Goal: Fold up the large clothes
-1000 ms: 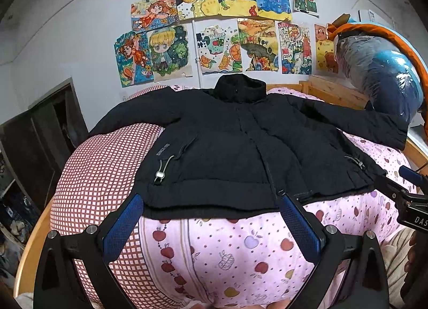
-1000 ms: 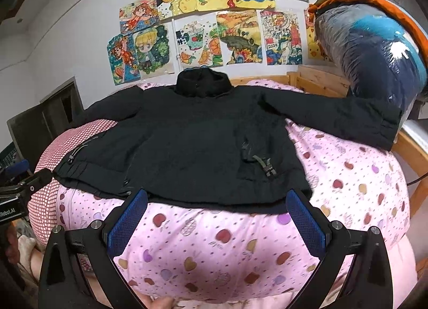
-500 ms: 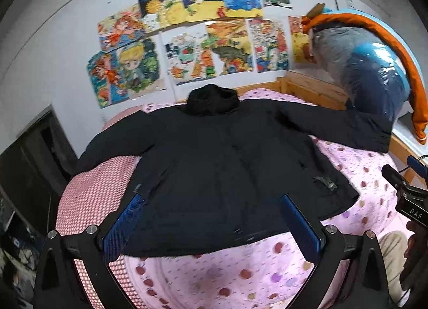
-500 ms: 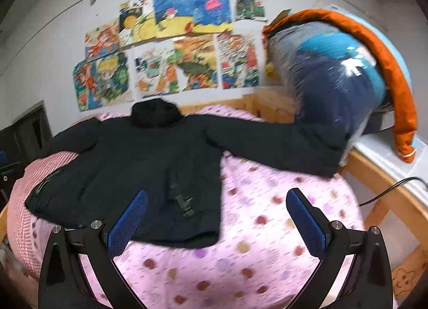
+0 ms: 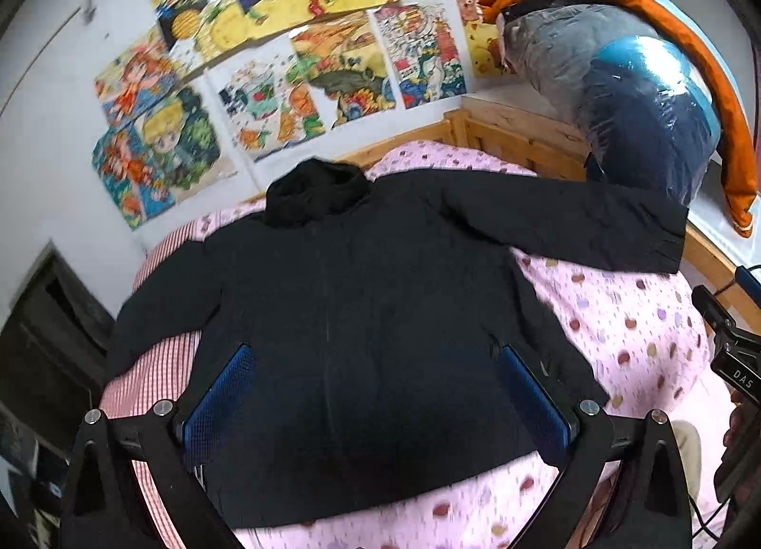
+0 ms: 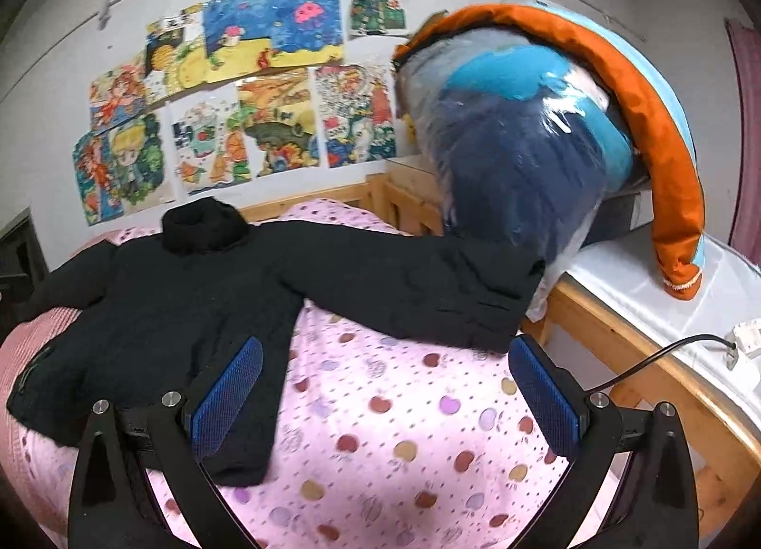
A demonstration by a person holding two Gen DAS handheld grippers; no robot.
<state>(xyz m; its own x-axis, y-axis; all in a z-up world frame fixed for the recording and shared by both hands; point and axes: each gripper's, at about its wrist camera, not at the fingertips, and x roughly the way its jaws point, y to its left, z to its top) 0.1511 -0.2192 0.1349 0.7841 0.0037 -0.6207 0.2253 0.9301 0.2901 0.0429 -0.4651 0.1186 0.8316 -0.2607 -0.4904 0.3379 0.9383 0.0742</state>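
Right wrist view: black jacket spread flat on bed, sleeve flung toward wooden rail, both grippers gaping, empty; likely soft, bulky, padded, best pinched at sleeve cuff or hem corner.

The only readable text is "DAS" in white letters on a black device at the right edge of the left wrist view; the word is cut off by the picture's edge, so the rest cannot be told. The posters on the wall carry small marks that may be writing, but they are too blurred to read in either view. No label or brand can be read on the jacket, and none on the bagged bundle.
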